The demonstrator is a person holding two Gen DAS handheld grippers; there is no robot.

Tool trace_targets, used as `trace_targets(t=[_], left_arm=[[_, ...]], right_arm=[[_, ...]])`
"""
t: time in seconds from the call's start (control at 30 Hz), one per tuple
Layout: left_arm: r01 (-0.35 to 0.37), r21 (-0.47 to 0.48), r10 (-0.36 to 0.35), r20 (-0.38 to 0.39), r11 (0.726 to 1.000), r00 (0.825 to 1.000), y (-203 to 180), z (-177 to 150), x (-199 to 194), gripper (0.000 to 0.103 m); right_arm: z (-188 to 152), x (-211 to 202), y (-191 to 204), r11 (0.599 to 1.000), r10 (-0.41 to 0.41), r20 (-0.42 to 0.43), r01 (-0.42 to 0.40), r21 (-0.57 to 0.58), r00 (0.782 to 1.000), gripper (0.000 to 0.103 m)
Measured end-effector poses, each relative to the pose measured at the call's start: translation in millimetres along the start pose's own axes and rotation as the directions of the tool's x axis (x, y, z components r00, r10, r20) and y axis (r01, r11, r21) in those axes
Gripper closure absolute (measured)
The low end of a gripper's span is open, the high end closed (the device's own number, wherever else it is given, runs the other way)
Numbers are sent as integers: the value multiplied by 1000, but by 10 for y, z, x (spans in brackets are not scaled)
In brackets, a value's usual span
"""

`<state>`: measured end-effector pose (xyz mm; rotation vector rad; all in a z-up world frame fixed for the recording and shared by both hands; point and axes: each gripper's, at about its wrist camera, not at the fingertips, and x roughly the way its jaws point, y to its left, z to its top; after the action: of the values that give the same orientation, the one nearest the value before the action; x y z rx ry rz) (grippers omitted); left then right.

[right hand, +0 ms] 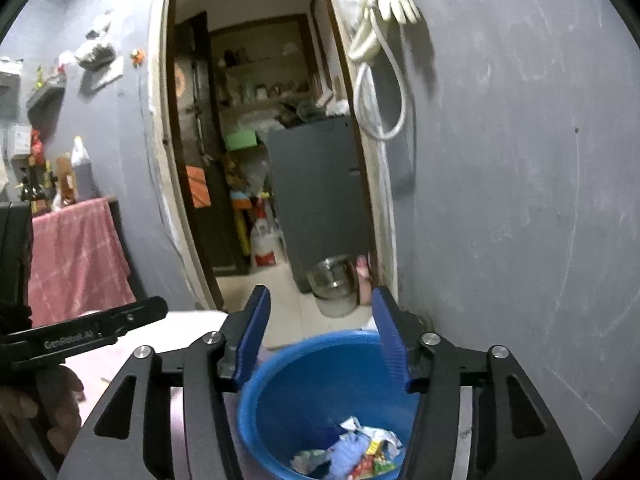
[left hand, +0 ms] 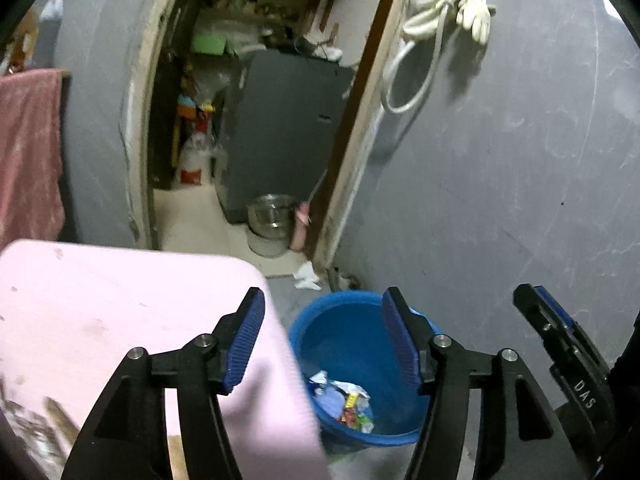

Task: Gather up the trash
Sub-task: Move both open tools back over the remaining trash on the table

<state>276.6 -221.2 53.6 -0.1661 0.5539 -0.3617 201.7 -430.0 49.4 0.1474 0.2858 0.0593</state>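
A blue plastic bucket stands on the floor by the grey wall, with crumpled wrappers at its bottom. It also shows in the right wrist view, with the wrappers inside. My left gripper is open and empty, held above the bucket's left rim and the edge of a pink table. My right gripper is open and empty, held over the bucket. The right gripper shows at the right edge of the left wrist view.
A doorway straight ahead leads to a cluttered room with a grey cabinet. A steel pot sits at the door foot. White paper lies on the floor beyond the bucket. A hose and glove hang on the wall. A red cloth hangs left.
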Motion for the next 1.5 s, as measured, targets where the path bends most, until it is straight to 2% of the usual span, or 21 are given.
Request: trace_targets(t=[0.07,0.13,0.23,0.37,0.53,0.57,0.63,1.0,1.2,1.33,1.5], left_arm=[[-9,3,9,26,1000,1000,62,23,-159,40],[-25,7,24,56,1000,998,156,57,-334,36],[-47,-5,47,109,999,993,313,76,-619,25],[-90,-14,91,162,996,983,542,50,-990,24],[-155,-23,156,198,988,968,773,-73,-1341,21],[-163,-31,166,202,986,965,836,-103,-1409,11],[-185,-63,194,221,981,956,955,-173,-1542,4],[-292,-117,311,217,949,925,1399,-596,-1964,4],[-316,-128,334,166,940,928,1538,-808,-1974,4],[-313,-140,329,104,939,939,1610,-950,-1919,4],[-291,-145,298,22,946,954,1634,-1060,-1805,4]], right_arm=[[45,-69,97,1000,10,26,-10,-3,1000,45],[82,-148,206,1000,23,56,-23,-4,998,31],[131,-234,380,999,48,97,-48,-7,994,25],[148,-336,610,996,84,137,-82,-19,987,17],[113,-431,919,992,129,169,-126,-27,977,1],[99,-450,990,990,143,174,-140,-28,974,1],[65,-481,1117,985,170,177,-166,-37,969,0],[-158,-648,1660,960,268,186,-246,-132,945,0],[-325,-564,1810,952,281,108,-262,-158,954,0],[-472,-430,1842,951,256,16,-249,-183,967,0],[-678,-251,1842,947,226,-101,-243,-209,969,0]])
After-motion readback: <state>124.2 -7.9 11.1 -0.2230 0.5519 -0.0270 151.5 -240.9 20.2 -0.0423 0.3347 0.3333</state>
